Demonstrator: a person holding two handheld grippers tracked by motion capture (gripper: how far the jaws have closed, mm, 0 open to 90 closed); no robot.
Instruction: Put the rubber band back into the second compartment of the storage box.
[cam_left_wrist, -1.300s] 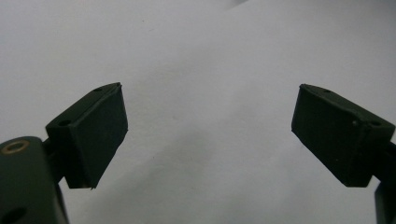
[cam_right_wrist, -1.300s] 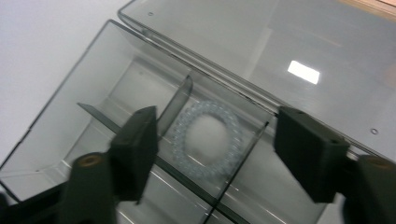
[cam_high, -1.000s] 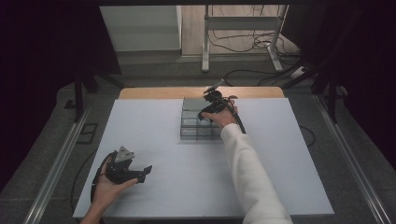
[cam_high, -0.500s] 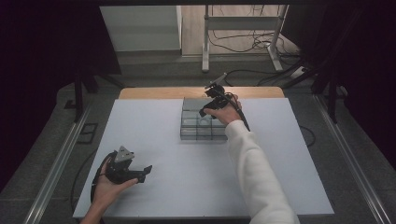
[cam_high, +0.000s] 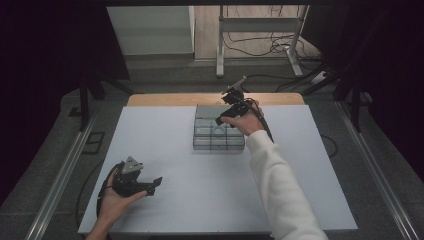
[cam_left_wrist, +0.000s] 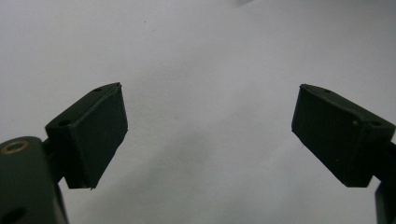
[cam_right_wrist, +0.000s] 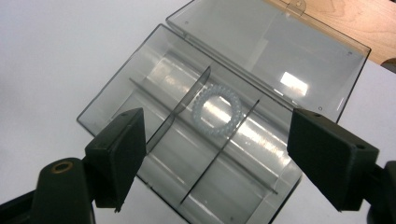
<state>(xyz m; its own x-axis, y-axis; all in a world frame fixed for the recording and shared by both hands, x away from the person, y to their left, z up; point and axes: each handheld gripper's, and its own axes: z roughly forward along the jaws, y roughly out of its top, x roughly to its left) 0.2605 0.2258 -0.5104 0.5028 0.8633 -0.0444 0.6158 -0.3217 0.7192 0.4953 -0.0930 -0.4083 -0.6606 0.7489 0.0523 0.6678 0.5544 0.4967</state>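
Note:
A clear plastic compartment box (cam_high: 218, 134) lies at the far middle of the white table (cam_high: 150, 140), its lid (cam_right_wrist: 275, 51) folded open toward the back. A clear coiled ring (cam_right_wrist: 217, 109) rests in a middle compartment. My right gripper (cam_high: 225, 112) hovers over the box's far right part, and in the right gripper view it (cam_right_wrist: 217, 123) stands open with the ring below the gap and nothing held. Near the front left corner, my left gripper (cam_high: 154, 186) is low over the bare table. In the left gripper view it (cam_left_wrist: 210, 107) is open and holds nothing.
A wooden strip (cam_high: 165, 99) runs along the table's far edge behind the box. Cables and a metal stand (cam_high: 220, 45) lie on the floor beyond. Bare white surface surrounds the box on the left, right and front.
My right gripper has lifted and drawn back a little from over the box. The left gripper has stayed where it was.

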